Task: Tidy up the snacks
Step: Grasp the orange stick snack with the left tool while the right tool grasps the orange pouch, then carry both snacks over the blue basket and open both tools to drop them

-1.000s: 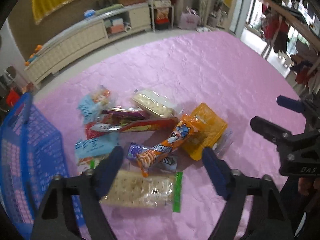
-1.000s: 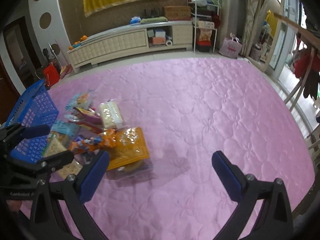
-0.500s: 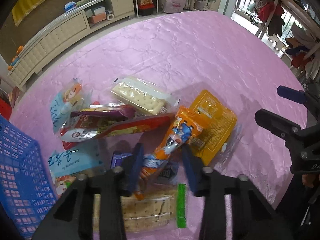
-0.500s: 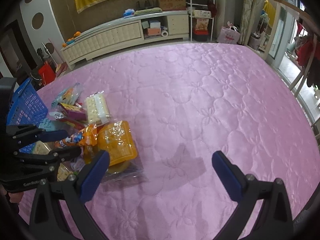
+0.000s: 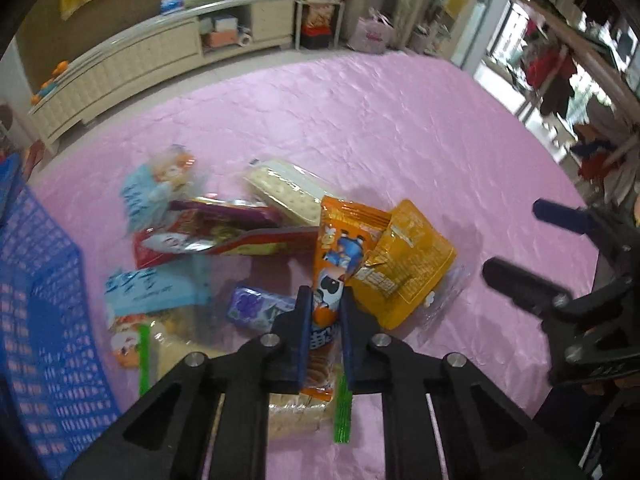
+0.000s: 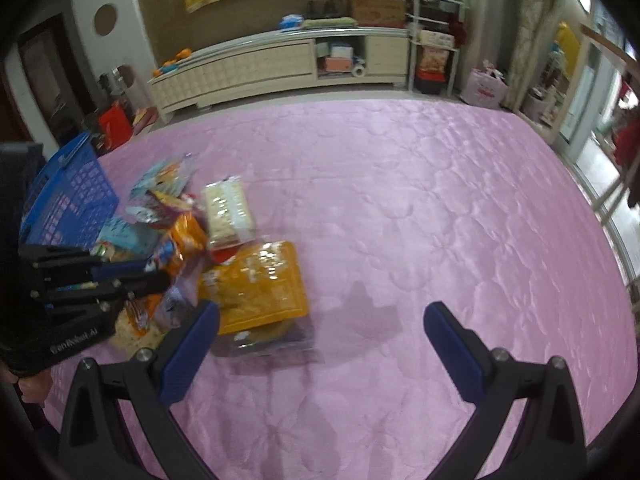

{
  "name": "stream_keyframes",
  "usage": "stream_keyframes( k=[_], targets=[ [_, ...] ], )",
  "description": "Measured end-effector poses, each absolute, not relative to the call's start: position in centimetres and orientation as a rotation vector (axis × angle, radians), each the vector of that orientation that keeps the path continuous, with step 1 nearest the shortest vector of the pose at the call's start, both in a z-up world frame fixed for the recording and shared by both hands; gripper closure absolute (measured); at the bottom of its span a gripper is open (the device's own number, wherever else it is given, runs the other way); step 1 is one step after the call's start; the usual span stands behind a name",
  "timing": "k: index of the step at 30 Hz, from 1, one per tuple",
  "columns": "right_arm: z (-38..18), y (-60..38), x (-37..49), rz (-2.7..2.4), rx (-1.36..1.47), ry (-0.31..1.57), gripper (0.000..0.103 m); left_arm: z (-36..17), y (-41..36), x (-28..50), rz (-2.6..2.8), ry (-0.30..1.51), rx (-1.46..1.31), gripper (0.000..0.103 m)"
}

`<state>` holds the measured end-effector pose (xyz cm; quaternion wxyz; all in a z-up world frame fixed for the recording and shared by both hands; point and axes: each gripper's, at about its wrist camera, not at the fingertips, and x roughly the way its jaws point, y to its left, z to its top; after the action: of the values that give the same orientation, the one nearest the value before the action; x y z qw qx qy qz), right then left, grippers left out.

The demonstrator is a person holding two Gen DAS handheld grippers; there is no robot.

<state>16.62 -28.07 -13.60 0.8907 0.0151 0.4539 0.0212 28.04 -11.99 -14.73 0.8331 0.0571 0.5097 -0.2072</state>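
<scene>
On the pink quilted worktop (image 5: pixel 380 128), the left tongs (image 5: pixel 325 312) have just closed onto the long orange cartoon-printed snack packet (image 5: pixel 340 256), ready for the blue plastic basket (image 5: pixel 44 300); the right tongs (image 6: pixel 320 344) hang spread and empty.

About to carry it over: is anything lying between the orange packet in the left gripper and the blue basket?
Yes. The left gripper has just been closing, and its pads now pinch the orange packet. Between it and the blue basket lie a purple packet and a light blue packet. Lifting it over them should clear the way.
</scene>
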Motion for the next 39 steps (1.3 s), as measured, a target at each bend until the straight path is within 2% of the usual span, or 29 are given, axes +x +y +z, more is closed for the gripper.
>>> stream_keyframes(
  k=[15,28,29,31,36,39],
  targets=[
    [-17.0,-22.8,20.7,0.140,-0.135,1.068,0.000,-13.6,-6.9,25.7,-0.339,1.022,-0.012,0.091],
    [-18.7,-21.5,21.6,0.099,-0.247,1.118,0.001,-14.2,-6.5,25.3,-0.332,1.030,-0.021,0.091],
    [-18.7,-21.4,21.6,0.106,-0.254,1.118,0.003,-14.2,-6.6,25.2,-0.333,1.029,-0.024,0.091],
    [-18.7,-21.3,21.7,0.116,-0.266,1.124,0.017,-14.3,-6.6,25.2,-0.332,1.028,-0.029,0.091],
    [-18.4,-21.5,21.9,0.136,-0.272,1.126,0.029,-14.2,-6.4,25.0,-0.326,1.026,-0.033,0.091],
    [-18.0,-21.8,21.3,0.143,-0.249,1.117,0.032,-14.0,-6.5,24.6,-0.325,1.024,-0.037,0.091]
  ],
)
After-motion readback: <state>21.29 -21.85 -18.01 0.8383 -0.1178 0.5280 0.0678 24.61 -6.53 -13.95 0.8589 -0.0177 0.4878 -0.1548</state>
